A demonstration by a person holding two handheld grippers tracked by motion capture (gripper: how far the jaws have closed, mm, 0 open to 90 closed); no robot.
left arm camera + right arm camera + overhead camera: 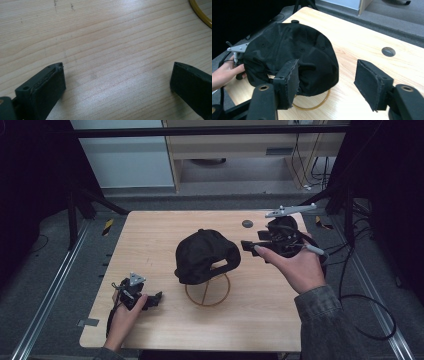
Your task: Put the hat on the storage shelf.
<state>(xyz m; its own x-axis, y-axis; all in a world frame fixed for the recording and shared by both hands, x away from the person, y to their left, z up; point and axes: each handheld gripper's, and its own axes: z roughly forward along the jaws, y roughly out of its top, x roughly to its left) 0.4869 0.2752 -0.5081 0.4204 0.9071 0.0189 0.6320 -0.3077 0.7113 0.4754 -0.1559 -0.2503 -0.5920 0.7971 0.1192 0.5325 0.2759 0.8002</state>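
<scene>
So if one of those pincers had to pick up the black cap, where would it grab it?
Probably the cap's rear edge by the strap opening, from the right gripper's side. That thin rim hangs free above the yellow wire stand facing those open jaws, so one jaw could slip under it. The rounded crown looks too broad and soft to pinch well.

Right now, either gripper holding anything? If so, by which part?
Nothing is held. The left gripper sits open over bare table; the right gripper is open in the air beside the black cap, which rests on its wire stand.
</scene>
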